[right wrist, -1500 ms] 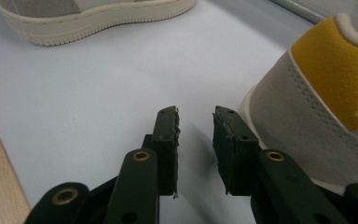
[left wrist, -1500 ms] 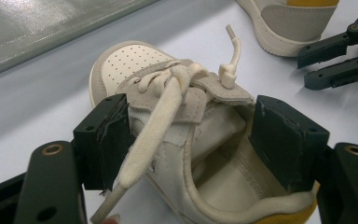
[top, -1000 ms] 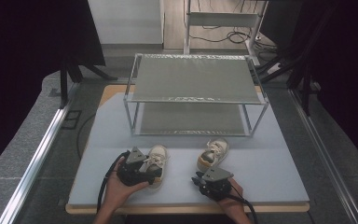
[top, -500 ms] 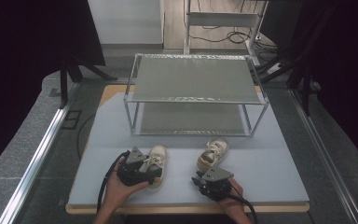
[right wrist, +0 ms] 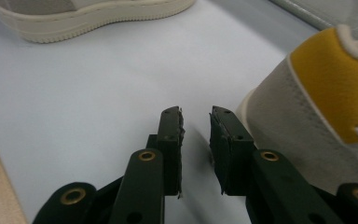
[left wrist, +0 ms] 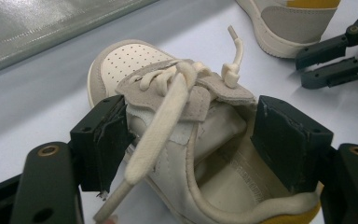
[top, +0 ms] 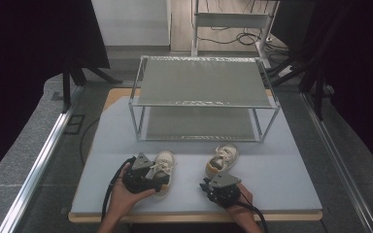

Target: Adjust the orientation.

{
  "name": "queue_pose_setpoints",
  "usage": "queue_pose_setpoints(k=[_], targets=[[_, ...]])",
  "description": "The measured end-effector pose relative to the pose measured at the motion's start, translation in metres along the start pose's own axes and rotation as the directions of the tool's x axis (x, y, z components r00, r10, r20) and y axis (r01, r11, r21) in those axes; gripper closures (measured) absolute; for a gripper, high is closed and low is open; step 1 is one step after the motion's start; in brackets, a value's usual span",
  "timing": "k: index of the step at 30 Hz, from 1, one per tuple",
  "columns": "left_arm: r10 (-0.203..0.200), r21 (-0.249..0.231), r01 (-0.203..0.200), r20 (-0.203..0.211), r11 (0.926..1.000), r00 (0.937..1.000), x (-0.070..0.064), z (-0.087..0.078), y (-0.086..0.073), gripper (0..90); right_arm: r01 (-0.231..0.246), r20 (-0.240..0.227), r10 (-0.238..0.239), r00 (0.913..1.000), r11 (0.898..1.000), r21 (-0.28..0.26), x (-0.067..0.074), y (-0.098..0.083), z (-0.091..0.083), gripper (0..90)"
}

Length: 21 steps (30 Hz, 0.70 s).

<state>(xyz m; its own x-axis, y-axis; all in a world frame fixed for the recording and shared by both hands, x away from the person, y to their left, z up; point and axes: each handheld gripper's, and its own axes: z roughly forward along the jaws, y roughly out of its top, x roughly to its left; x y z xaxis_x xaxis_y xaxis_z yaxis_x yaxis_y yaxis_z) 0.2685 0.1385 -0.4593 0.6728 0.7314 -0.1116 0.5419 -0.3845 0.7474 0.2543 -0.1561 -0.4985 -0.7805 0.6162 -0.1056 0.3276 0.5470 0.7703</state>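
Left gripper view: left gripper (left wrist: 193, 140) jaws grasp the cream leather lace-up sneaker (left wrist: 177, 121).
Right gripper (right wrist: 196, 122), nearly closed and just narrowing, holds nothing; yellow-heeled cream sneaker (right wrist: 317, 107) at 2 o'clock.

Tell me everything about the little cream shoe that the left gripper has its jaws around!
The small cream sneaker has a perforated toe cap, greyish suede-looking panels, thick cream laces with a knotted end, a pale padded inside and a yellow patch at the heel. It sits upright on its sole on the pale grey table mat, toe towards the two-tier metal rack. The left gripper straddles its ankle opening, one black jaw at each side; a firm squeeze is unclear.
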Motion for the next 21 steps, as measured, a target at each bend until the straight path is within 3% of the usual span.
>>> queue_pose_setpoints(k=[5,11,15,17,21], targets=[[0.005,0.005,-0.005,0.000,1.0000,1.0000,0.000,-0.001,0.001,26.3,-0.032,-0.008,0.032,0.9995,0.999,-0.030,-0.007,0.003,-0.005,76.6],[0.010,0.005,-0.009,-0.008,0.9999,0.9999,-0.001,-0.001,0.001,28.1,-0.031,-0.006,0.030,0.9995,0.999,-0.044,-0.008,0.006,-0.009,77.3],[0.011,-0.016,-0.011,0.002,0.9998,0.9999,-0.002,-0.005,0.003,28.5,-0.030,0.008,0.031,0.9995,0.996,-0.088,-0.012,0.013,-0.022,75.1],[0.030,-0.012,-0.030,-0.004,0.9995,0.9995,-0.005,-0.005,0.004,27.9,-0.045,0.021,0.048,0.9986,0.991,-0.129,-0.019,0.018,-0.035,72.5],[0.030,-0.012,-0.030,-0.005,0.9995,0.9995,-0.005,-0.005,0.004,27.5,-0.051,0.052,0.060,0.9969,0.986,-0.160,-0.031,0.021,-0.049,69.0]])
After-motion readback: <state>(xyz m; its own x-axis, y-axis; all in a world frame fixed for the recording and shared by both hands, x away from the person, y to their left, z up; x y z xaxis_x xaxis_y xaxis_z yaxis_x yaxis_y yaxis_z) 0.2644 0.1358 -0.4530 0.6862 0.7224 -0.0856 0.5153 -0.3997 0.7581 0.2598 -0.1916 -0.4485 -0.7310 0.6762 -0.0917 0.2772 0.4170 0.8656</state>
